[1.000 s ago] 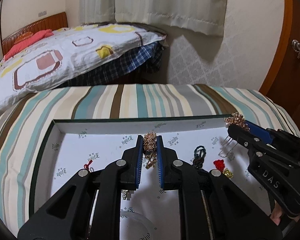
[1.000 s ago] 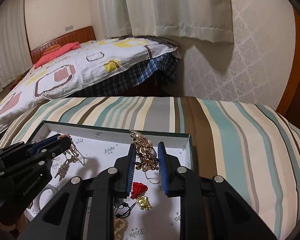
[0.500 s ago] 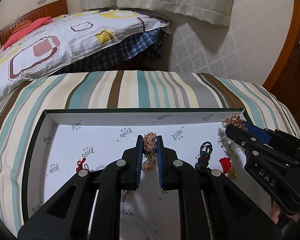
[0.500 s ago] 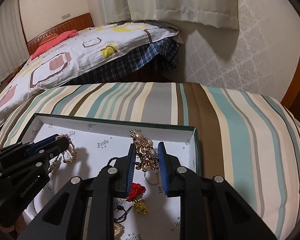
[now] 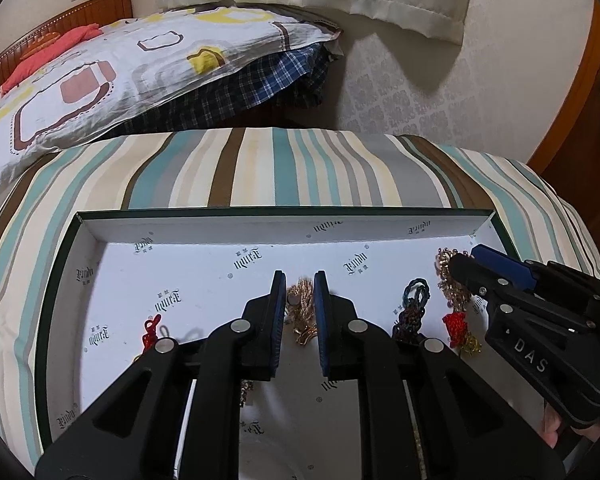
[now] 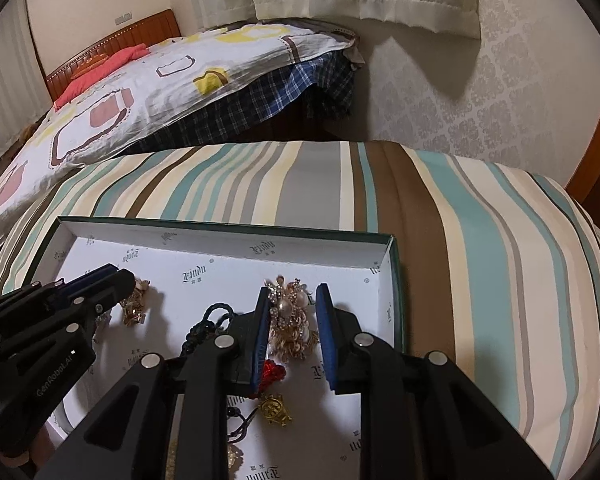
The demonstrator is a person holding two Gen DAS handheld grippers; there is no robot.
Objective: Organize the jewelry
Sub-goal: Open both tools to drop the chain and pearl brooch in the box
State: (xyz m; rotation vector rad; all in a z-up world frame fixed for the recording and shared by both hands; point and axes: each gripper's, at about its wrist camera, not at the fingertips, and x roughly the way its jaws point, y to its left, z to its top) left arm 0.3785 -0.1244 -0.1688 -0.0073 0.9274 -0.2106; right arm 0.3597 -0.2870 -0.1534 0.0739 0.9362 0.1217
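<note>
A shallow white-lined box [image 5: 220, 236] with green rim lies on a striped cloth. My left gripper [image 5: 300, 292] is low in the box, jaws slightly apart, with a gold chain piece [image 5: 302, 312] lying on the floor between them. My right gripper [image 6: 292, 312] has opened wider, and a gold and pearl cluster [image 6: 292, 320] rests on the box floor between its jaws near the right wall. The right gripper also shows in the left wrist view [image 5: 468, 260]. A dark green cord [image 5: 414, 304], a red knot with gold charm [image 5: 458, 330] and a small red knot [image 5: 152, 330] lie in the box.
The box's right wall [image 6: 396, 280] is close to the right gripper. The striped cloth [image 6: 480, 260] extends beyond the box. A bed with patterned quilt [image 5: 120, 68] stands behind, and a wooden door [image 5: 596, 100] is at right.
Both grippers have moved down to the box floor. The jaws of both have opened, and the gold chain and the pearl cluster now rest on the floor.
</note>
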